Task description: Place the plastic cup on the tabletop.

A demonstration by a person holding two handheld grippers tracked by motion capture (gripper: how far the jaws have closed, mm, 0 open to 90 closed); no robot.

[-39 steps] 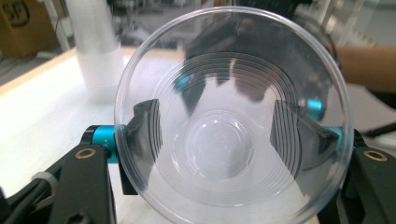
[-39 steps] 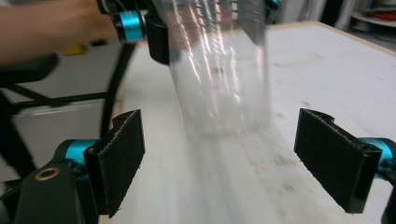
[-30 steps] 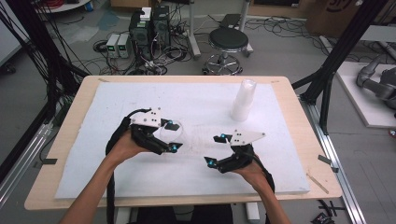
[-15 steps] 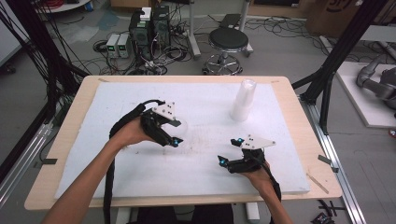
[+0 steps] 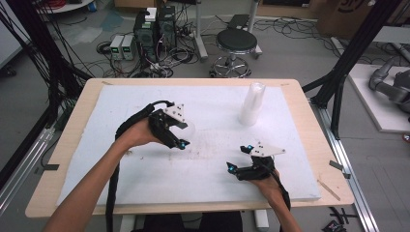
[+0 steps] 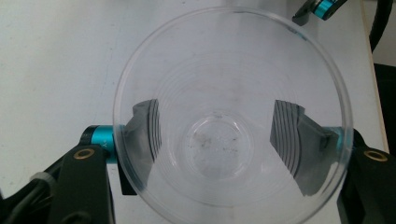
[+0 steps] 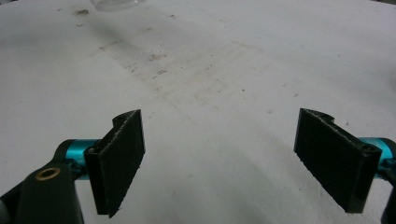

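Left gripper: your left gripper [image 5: 180,135] sits left of centre in the high view, its jaws closed on a clear plastic cup [image 6: 231,109]. In the left gripper view the cup takes up the middle of the frame, mouth toward the camera, and you can see the two ribbed pads [image 6: 286,135] through its wall, pressing on either side.

Cup: in the high view the held cup [image 5: 189,129] is faint, just right of your left gripper, over the white board [image 5: 212,179].

Right gripper: your right gripper [image 5: 239,157] is in the lower right of the high view, low over the board and well apart from the left one. Its jaws are spread wide with nothing between them; in the right gripper view bare, scuffed board shows between the pads [image 7: 119,161].

Stack of cups: a tall stack of clear cups [image 5: 252,104] stands upright at the upper right of the board, apart from both grippers.

Table: the board lies on a wooden table [image 5: 309,125]; a black stool [image 5: 235,43] stands on the floor beyond the far edge.
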